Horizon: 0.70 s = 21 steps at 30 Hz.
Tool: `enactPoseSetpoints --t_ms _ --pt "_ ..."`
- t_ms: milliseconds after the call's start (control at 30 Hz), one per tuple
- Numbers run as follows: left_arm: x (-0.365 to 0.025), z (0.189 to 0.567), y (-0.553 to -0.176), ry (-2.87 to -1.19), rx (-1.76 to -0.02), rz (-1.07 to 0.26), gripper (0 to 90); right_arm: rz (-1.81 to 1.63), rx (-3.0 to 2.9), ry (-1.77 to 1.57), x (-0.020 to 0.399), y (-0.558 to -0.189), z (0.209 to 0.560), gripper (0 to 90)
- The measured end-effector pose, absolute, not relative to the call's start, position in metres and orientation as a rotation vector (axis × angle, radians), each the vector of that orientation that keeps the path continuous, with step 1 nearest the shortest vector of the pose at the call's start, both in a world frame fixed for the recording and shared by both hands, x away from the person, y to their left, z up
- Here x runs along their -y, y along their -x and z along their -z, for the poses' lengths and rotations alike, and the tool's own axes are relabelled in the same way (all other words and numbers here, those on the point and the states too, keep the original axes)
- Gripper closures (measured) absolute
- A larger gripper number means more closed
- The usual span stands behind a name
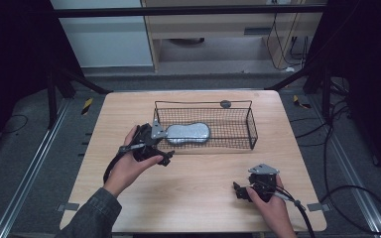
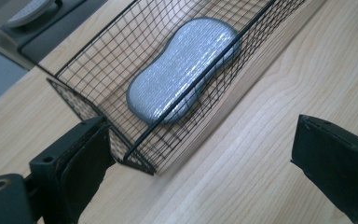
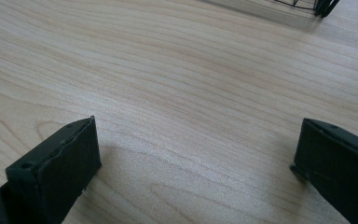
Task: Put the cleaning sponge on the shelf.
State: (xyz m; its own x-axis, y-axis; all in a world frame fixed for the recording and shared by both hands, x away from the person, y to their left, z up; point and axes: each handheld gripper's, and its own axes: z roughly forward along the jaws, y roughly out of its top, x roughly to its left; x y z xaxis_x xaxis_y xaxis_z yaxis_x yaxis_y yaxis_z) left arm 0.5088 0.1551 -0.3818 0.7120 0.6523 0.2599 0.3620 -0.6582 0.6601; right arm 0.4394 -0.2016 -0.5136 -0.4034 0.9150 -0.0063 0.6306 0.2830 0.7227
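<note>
The left gripper [image 2: 200,163] is hovering with its jaws spread wide and nothing between them, just outside the near-left corner of the black wire-mesh basket [image 2: 121,88] sitting toward the far edge of the light wooden table [image 1: 193,188]. Inside, a grey-blue peanut-shaped sponge pad [image 2: 182,70] is lying flat on the mesh floor, just beyond the near wall. Reaching it would probably mean going over the rim, not through the mesh. The right gripper [image 3: 196,168] is resting, also wide open, near the table's near-right corner, well apart from the basket.
</note>
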Motion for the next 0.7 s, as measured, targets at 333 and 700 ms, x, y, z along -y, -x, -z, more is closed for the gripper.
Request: enactPoseSetpoints --t_ms 333,700 --pt "-0.186 0.404 -0.504 -2.313 -0.885 -0.629 4.7 -0.907 -2.135 -1.388 0.202 -0.439 0.514 0.4" --pt "-0.226 0.45 -0.506 -2.28 -1.067 -0.576 5.2 -0.907 -2.135 -1.388 0.202 -0.439 0.514 0.4"
